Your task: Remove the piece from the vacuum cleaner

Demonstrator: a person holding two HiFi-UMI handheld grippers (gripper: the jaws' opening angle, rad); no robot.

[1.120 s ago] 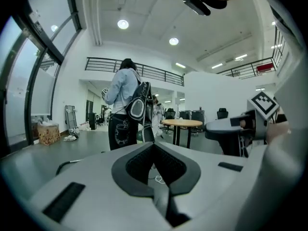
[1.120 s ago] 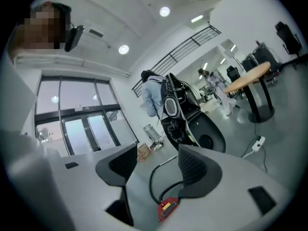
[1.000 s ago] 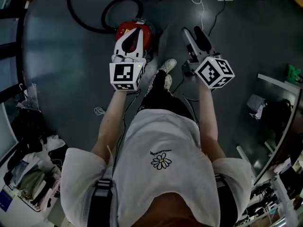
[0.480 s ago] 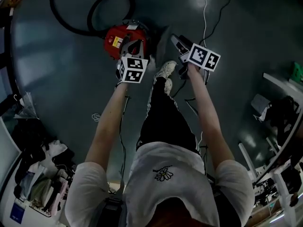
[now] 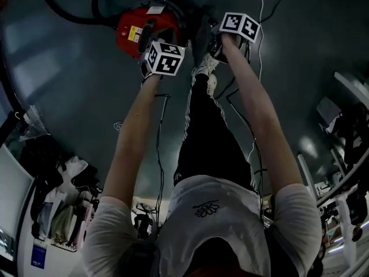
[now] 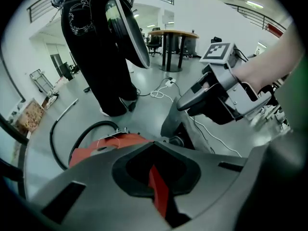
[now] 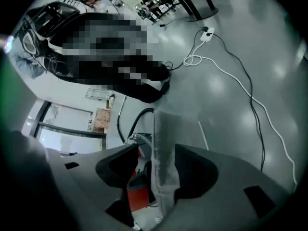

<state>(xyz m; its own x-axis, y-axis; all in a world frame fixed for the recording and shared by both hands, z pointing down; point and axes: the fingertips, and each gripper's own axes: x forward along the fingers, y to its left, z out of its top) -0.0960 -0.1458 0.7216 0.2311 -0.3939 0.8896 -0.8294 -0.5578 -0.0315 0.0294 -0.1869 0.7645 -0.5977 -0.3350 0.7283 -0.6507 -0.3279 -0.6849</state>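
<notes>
The red vacuum cleaner point(image 5: 141, 27) lies on the grey floor at the top of the head view, its black hose point(image 5: 63, 7) looping away to the left. My left gripper point(image 5: 155, 45) is down on the vacuum's near side, jaws closed with a thin red part of the vacuum cleaner point(image 6: 159, 191) between them. A flat grey meshed piece point(image 7: 163, 167) stands upright beside the vacuum. My right gripper point(image 5: 216, 36) is shut on it. In the left gripper view the right gripper point(image 6: 192, 102) sits atop the grey piece point(image 6: 175, 124).
My shoes point(image 5: 206, 68) stand just below the grippers. A white cable point(image 7: 250, 95) runs across the floor to a power strip point(image 7: 208, 32). Another person point(image 6: 96, 47) stands beyond the vacuum, near a round table point(image 6: 173, 35). Bags and clutter point(image 5: 52, 212) lie at lower left.
I have bent lower over the vacuum. Both grippers went forward and down: the left onto the red body, the right onto the grey piece beside it.
</notes>
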